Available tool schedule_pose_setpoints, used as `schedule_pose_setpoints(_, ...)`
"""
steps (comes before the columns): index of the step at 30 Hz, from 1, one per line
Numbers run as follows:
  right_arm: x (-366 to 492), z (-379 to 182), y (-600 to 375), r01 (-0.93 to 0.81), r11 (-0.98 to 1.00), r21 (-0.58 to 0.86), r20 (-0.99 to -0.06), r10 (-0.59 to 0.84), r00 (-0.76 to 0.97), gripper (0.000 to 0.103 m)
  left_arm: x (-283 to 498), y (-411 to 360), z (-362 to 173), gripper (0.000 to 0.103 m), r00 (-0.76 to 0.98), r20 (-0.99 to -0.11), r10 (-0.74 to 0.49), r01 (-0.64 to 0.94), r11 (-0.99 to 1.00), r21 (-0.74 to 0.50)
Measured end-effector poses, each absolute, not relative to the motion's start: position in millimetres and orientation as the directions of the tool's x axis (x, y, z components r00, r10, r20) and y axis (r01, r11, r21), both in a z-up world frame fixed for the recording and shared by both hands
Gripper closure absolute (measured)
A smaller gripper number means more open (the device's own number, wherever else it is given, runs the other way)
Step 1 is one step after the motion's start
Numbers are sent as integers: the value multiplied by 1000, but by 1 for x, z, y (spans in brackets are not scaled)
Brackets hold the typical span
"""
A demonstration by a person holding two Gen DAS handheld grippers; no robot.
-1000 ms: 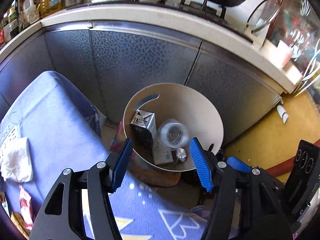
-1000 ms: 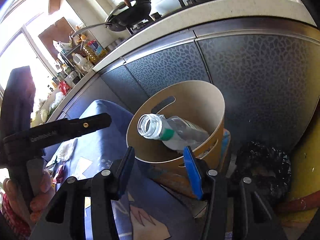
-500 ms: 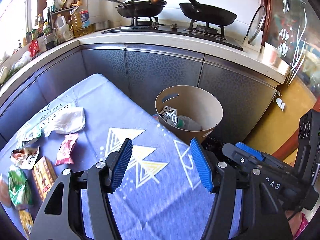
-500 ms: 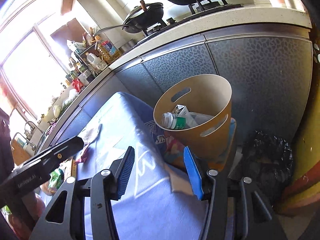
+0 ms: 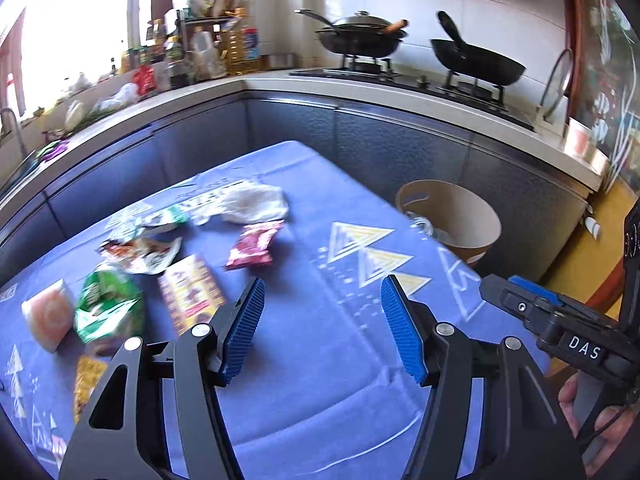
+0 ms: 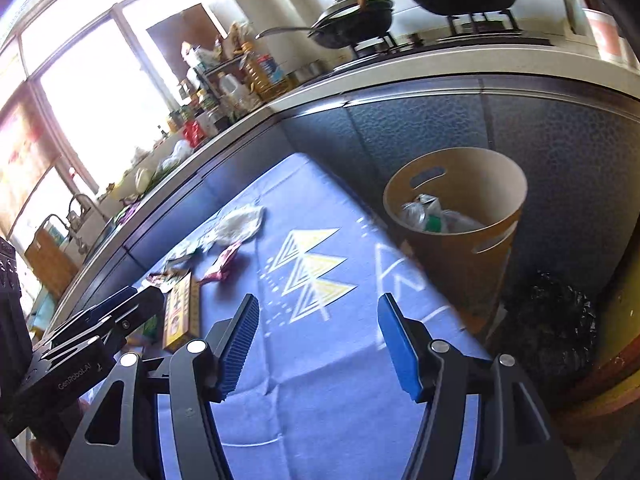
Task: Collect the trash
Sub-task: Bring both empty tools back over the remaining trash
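Loose trash lies on the blue tablecloth (image 5: 320,380): a red wrapper (image 5: 254,246), a crumpled white bag (image 5: 256,202), a green bag (image 5: 108,308), a flat yellow-red box (image 5: 192,292) and a torn wrapper (image 5: 144,252). My left gripper (image 5: 320,300) hangs open above the cloth, right of the box, with nothing between its fingers. My right gripper (image 6: 318,320) is over the triangle print, its jaws opening and empty. The tan bin (image 6: 500,168) stands beyond the table's far corner and holds a plastic bottle (image 6: 432,220) and a carton.
A pink-white box (image 5: 48,312) sits at the table's left. Dark cabinets and a counter with pans (image 5: 360,36) run behind. A black bag (image 6: 548,320) lies on the floor right of the bin. The other gripper (image 5: 520,300) shows at the right edge.
Both grippers have drawn back from the bin to above the table. The bottle that was at the bin's rim now lies inside. The left view has swung toward the trash pile.
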State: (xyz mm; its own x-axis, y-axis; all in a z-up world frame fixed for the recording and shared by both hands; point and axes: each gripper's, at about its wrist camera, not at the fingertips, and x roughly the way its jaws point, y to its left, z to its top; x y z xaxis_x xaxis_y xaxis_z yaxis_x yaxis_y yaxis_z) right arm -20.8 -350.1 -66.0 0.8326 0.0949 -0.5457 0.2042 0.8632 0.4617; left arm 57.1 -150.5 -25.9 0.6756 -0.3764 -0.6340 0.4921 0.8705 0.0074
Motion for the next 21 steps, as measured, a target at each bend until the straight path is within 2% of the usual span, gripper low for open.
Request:
schedule_pose_setpoints(9,-5,-71,-293,128,898,421,-594,166,787,38,57,-81,-43,42,704,-643,-301,370,929,-29)
schedule_pose_setpoints(13,-3,-71,-280,113,908,403,-604,171,778,35,57,-65,-51,42,704,-654,-278,337,941,-37)
schedule_pose_setpoints(21,9,-84,-264,103,911,399,-651,203,732,35,62,-41,-74,42,693,-687,-216,257,965,-44)
